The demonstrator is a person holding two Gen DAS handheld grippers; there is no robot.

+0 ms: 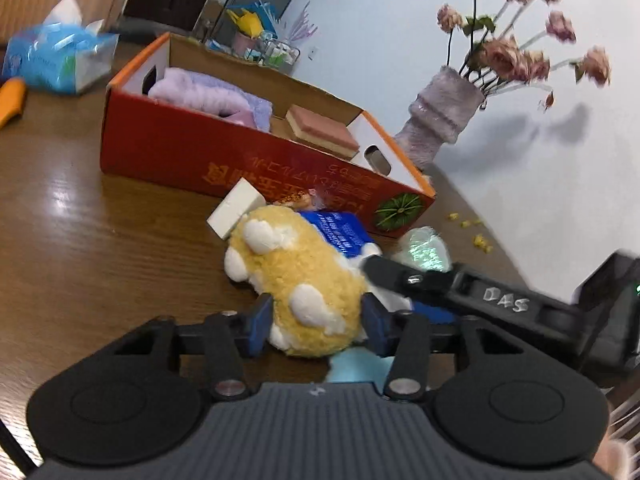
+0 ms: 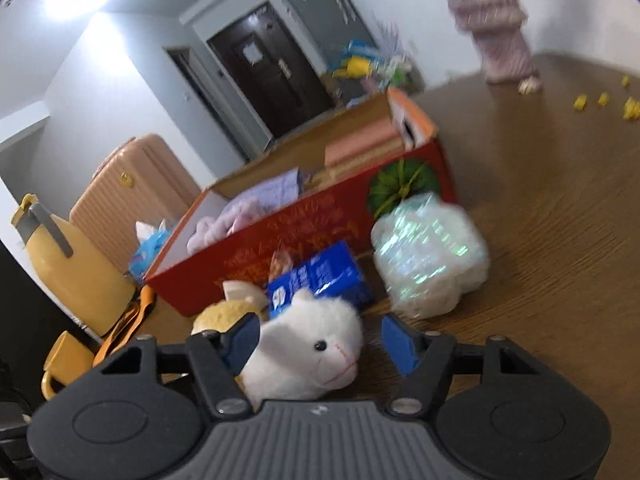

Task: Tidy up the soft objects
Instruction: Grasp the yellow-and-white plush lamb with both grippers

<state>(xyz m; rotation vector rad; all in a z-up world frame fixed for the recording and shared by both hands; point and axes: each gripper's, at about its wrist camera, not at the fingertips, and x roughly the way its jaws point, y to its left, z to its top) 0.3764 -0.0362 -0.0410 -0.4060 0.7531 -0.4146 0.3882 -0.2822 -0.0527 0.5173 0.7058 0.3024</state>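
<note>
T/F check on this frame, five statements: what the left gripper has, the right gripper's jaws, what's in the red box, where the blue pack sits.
1. The left gripper has the plush toy's yellow body between its pads. True.
2. The right gripper is clamped on the toy's white head. False: one pad touches it, the other stands clear.
3. The red box is empty. False: it holds a purple cloth and a pink sponge.
4. The blue pack is inside the box. False: it lies on the table in front of it.
5. A white block lies beside the toy. True.
</note>
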